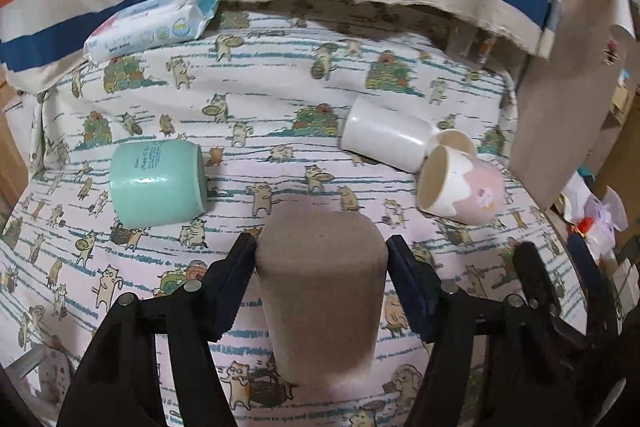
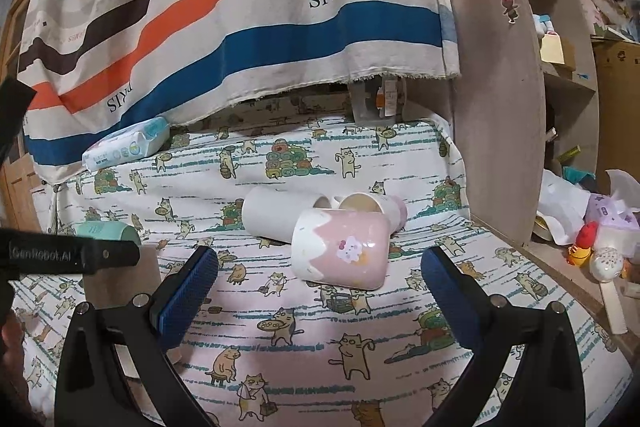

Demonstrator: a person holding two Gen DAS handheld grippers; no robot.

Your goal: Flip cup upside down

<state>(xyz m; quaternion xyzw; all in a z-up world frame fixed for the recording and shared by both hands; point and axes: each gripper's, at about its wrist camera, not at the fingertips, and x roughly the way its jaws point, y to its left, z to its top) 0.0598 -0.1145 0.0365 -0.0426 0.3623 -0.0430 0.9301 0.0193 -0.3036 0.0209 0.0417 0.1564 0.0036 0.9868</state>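
Observation:
My left gripper (image 1: 321,253) is shut on a brown cup (image 1: 320,299), its blue pads pressed on both sides; the cup's flat end points away from the camera. The brown cup also shows in the right wrist view (image 2: 120,279) behind my left finger. My right gripper (image 2: 320,267) is open and empty, just in front of a pink-and-white cup (image 2: 340,247) lying on its side. That cup lies at the right in the left wrist view (image 1: 460,187), mouth toward the left.
A mint green cup (image 1: 158,183) lies on its side at the left. A white cup (image 1: 384,139) and another small cup (image 2: 372,205) lie behind the pink one. A wet-wipes pack (image 1: 152,23) sits at the back left. A striped cloth (image 2: 240,27) hangs behind; a wooden shelf panel (image 2: 500,107) stands at the right.

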